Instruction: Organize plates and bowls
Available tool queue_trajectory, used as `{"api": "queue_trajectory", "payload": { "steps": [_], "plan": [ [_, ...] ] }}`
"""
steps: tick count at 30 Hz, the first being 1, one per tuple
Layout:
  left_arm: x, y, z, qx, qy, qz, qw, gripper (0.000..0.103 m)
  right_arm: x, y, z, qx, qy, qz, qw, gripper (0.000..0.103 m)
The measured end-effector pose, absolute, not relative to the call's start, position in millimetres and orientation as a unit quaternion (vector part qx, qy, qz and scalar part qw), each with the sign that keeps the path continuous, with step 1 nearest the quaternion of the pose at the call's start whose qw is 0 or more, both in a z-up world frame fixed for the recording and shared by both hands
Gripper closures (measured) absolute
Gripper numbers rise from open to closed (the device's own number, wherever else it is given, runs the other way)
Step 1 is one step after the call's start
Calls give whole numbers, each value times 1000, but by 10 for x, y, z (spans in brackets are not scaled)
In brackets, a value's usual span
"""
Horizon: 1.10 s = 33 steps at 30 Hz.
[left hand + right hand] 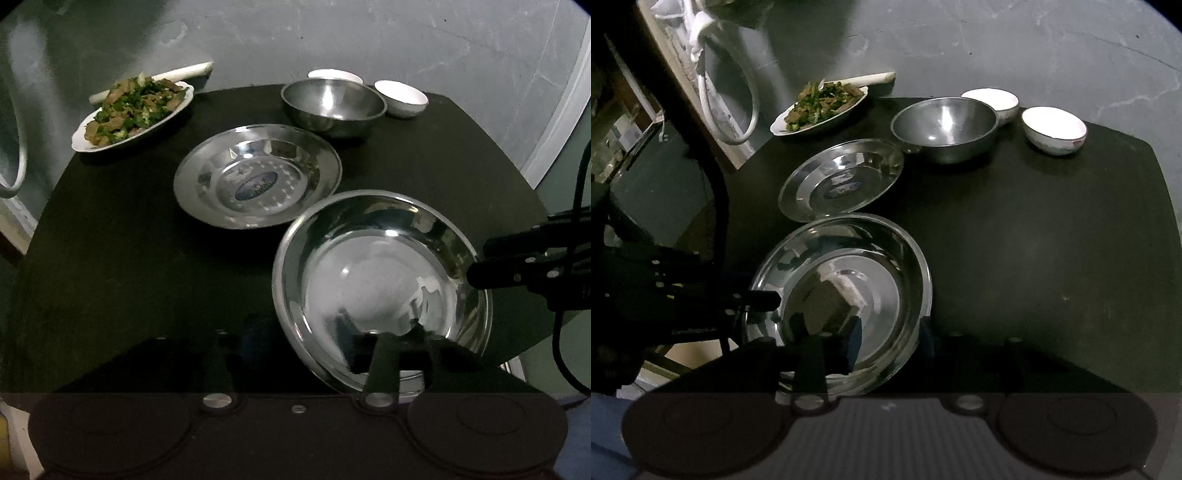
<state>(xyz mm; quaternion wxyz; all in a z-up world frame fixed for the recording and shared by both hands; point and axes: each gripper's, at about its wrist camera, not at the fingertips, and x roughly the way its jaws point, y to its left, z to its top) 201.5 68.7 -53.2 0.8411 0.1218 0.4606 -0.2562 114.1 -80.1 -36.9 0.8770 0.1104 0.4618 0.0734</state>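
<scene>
Both pairs of tongs are dark against the black table (110,258), so their tips are hard to make out. In the left wrist view the left gripper (303,343) rises from the bottom edge. One of its fingers (384,354) lies over the near rim of the near steel plate (380,266) and the other stands outside it, well apart, with the rim loose between them. The right gripper (480,277) comes in from the right edge, cut off by the frame, with its tip at that plate's right rim. In its own view the right gripper (890,332) points steeply down. It is narrowly parted, with one finger inside the plate and one outside its right rim, not pinching.

The near steel plate sits flat in the lower right of the left view, mouth up; being round, it has no long axis. A second rim seems to show under its near edge, but this is unclear. The labelled steel plate (258,177) lies just above it. Beyond that stand a steel bowl (332,103), a white bowl (400,98) and a second white bowl (334,74), which is mostly hidden. An oval dish of food (133,110) slants from lower left to upper right.
</scene>
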Motion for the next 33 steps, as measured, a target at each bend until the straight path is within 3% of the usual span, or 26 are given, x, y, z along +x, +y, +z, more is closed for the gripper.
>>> {"api": "queue_trajectory", "payload": {
  "steps": [9,11,16,33],
  "plan": [
    [2059,884,-396,92,437,-223,866,12,1163,-802,-310,98,447,69,886,31],
    [2089,952,-375,82,433,-209,873,11,1187,-810,-292,95,441,67,890,21],
    [2228,1119,-348,55,430,-168,886,4,1301,-822,-245,87,427,67,897,6],
    [3003,1313,-446,-32,424,-78,902,1,2161,-820,-315,81,428,47,899,1]
  ]
}}
